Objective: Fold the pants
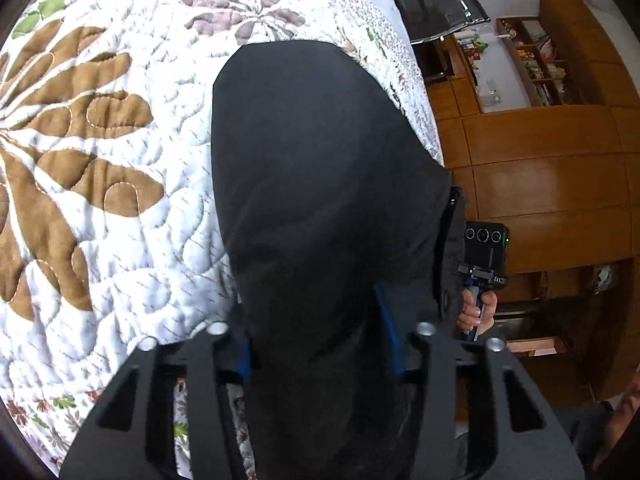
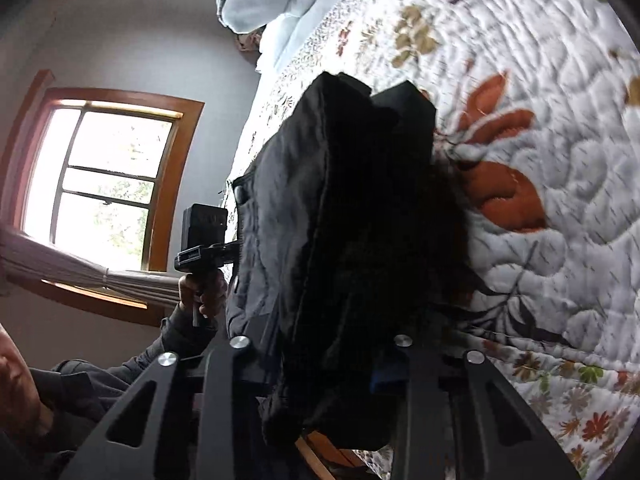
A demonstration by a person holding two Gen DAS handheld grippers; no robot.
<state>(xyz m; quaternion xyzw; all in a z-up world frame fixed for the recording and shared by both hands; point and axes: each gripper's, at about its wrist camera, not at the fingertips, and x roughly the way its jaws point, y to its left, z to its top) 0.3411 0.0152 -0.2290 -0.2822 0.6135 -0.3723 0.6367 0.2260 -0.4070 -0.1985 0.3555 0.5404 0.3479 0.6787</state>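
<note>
So the dark pants point(image 1: 320, 184) are bunched up between both grippers right now, one end in each, and the rest stretches out ahead of them over the quilted bed point(image 1: 120, 200). From the left gripper point(image 1: 316, 344) the fabric runs straight forward from between the blue pads and drapes onto the quilt just ahead; it looks clenched on a thick wad of cloth. Same story on the right gripper point(image 2: 324, 360): a fat bundle of folded layers sits between its fingers, so I'd call that clamped on the pants too, though the pads themselves are mostly buried under fabric.

Handling-wise, my guess is this is plain soft, floppy cloth, light and not fragile, not slippery either. It looks like a heavier woven material with seams and what seems to be a pocket opening on the side nearest the left gripper in the right wrist view. It'll sag wherever it isn't supported, and layers can slide past each other.

Where to hold: I'd stick with the edges at each end, grabbing all the layers together rather than only the top one, or the fold will come apart. The person's hand point(image 1: 478, 312) on the right gripper's handle shows just off to the right side in the left view.
</note>
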